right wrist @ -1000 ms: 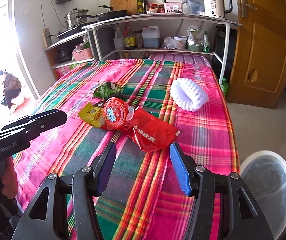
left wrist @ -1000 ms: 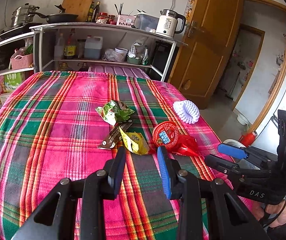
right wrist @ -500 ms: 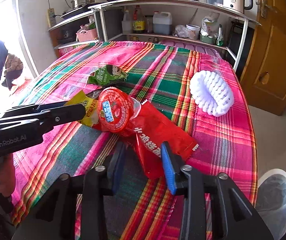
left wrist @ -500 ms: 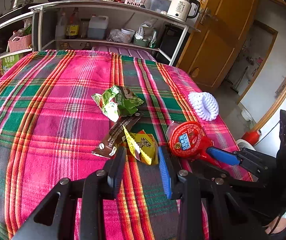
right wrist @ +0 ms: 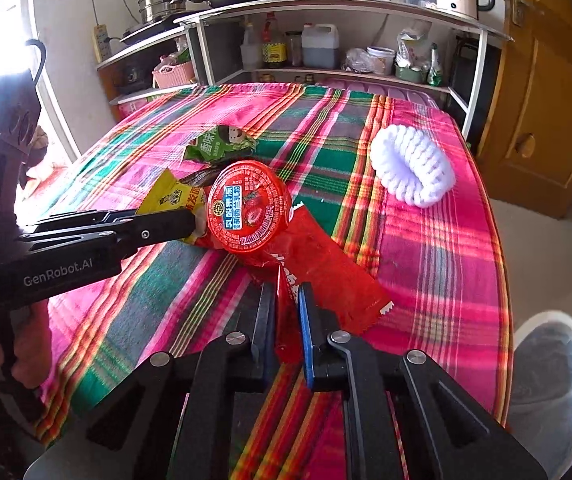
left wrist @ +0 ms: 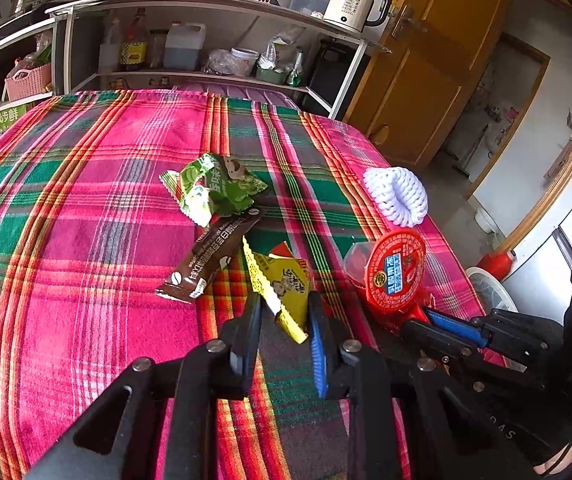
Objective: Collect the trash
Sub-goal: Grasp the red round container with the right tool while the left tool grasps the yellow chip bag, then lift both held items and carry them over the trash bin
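Two grippers work the plaid tablecloth [left wrist: 86,208]: the left gripper [left wrist: 284,312] straddles a crumpled yellow foil wrapper [left wrist: 286,284] with fingers parted, while the right gripper [right wrist: 286,312] pinches a flat red plastic wrapper [right wrist: 325,276].

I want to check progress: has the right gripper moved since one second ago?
Yes. The right gripper moved forward over the tablecloth to the red wrapper, fingers now narrowed around it.
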`<state>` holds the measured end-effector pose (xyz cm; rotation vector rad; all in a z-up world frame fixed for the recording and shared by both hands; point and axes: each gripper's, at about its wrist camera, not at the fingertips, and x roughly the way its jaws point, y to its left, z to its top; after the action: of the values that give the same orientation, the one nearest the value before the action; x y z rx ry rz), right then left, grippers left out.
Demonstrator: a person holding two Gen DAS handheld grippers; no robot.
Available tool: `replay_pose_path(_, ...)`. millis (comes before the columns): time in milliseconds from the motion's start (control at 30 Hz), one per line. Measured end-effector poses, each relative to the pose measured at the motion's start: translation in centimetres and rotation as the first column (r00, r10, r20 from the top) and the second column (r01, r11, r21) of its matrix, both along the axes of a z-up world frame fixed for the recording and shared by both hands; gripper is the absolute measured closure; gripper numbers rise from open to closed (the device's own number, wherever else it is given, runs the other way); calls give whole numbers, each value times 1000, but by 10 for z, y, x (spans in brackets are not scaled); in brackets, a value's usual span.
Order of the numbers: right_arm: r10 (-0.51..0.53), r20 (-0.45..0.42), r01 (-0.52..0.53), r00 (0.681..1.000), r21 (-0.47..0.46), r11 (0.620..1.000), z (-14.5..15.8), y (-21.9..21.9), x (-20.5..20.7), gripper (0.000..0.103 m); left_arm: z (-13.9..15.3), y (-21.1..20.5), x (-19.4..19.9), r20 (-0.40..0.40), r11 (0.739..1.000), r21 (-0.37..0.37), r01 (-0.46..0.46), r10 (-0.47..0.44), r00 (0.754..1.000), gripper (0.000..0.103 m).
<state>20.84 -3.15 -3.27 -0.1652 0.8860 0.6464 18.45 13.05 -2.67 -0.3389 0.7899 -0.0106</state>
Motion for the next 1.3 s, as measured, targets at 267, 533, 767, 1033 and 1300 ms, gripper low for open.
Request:
replay_pose_path(267,-3,-47,7,999,86,996,9,-21,-23,93,14,-9,-21,41,1000,5,13,-13,999,80)
replay_pose_path(533,23,-26,-21,999,72,997,16,-26,-50,93,24,-16,-39,64,1000,15,11,-12,998,80)
replay_pose_path(767,74,-39,-74,996,14,997,8,-28,-68,91,23,-18,-52,60,1000,16,6,-7,998,80)
replay_pose_path(1033,89,-8,-89,996,73,993,21,-25,-73,52,22,-10,-62,63,1000,8,-17,17,998,80)
replay_pose_path(1300,98,-29,-95,995,72,993,14,-1,-61,52,17,11,-73,60,998,-8,-57,57,997,80)
